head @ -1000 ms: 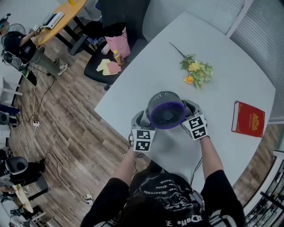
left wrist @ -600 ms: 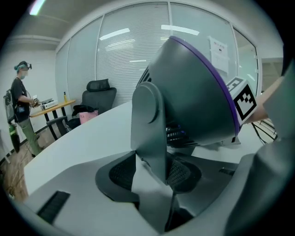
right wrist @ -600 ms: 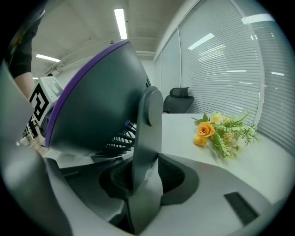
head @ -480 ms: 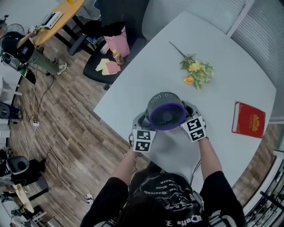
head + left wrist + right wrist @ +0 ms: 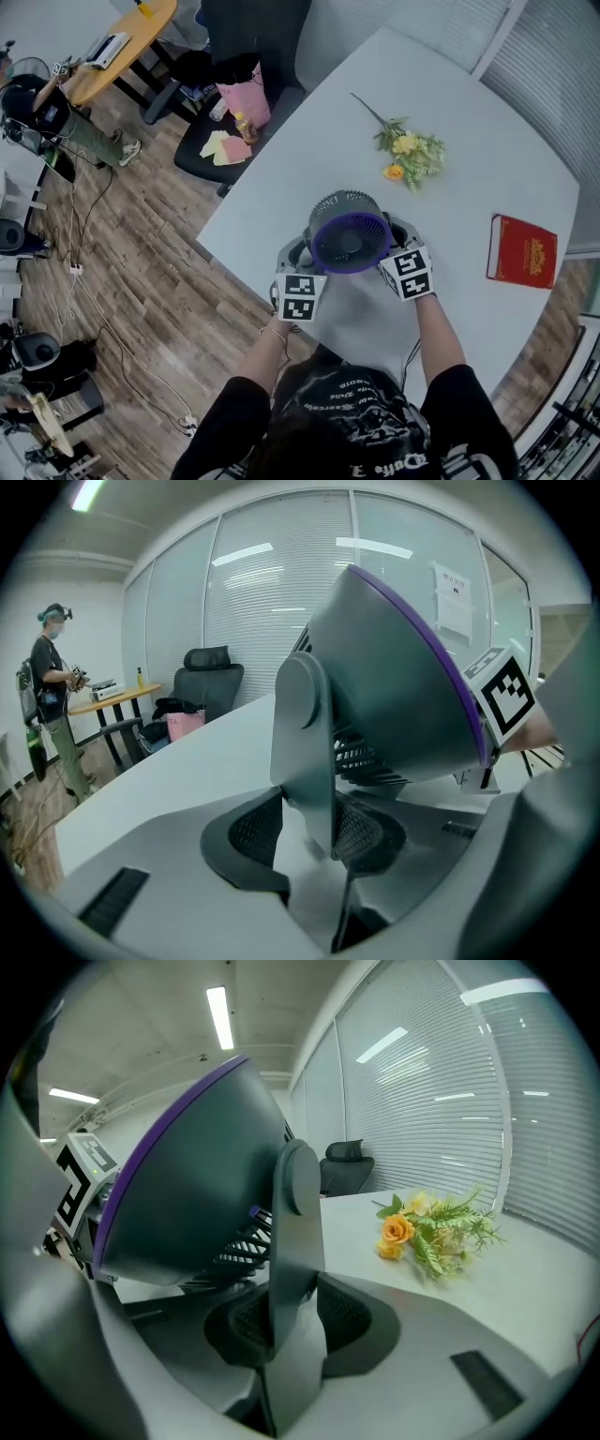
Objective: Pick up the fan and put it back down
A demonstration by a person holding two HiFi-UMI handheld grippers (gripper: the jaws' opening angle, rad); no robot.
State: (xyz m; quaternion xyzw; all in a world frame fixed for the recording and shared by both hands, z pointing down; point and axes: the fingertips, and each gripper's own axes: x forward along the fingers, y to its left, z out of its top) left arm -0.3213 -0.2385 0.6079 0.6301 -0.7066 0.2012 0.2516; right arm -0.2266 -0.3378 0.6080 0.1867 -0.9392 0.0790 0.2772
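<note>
Head view: the fan (image 5: 349,236), dark grey with a purple rim round its grille, sits at the middle of the frame over the near part of the white worktop (image 5: 469,169), its face tilted up toward the camera. Its base is hidden under the fan head.

The left gripper (image 5: 298,255) meets the fan from the lower left and the right gripper (image 5: 403,246) from the lower right.

In the left gripper view the fan's side upright (image 5: 305,752) stands between the two pads. The left gripper (image 5: 314,832) has just been closing and now pinches that upright.

In the right gripper view the opposite upright (image 5: 295,1241) is caught the same way. The right gripper (image 5: 286,1321) has also just been closing and presses on it from both sides, with the fan's body (image 5: 187,1185) filling the left of the frame.

Farther up the worktop in the head view lies a bunch of flowers (image 5: 409,155), yellow and orange with green sprigs. A red book (image 5: 522,251) lies at the right edge, well apart from the fan.

Off the worktop, at the upper left, a black office chair (image 5: 211,141) carries a pink bag (image 5: 244,94). Beyond it a yellow table (image 5: 122,37) stands on the wooden floor (image 5: 141,272).
</note>
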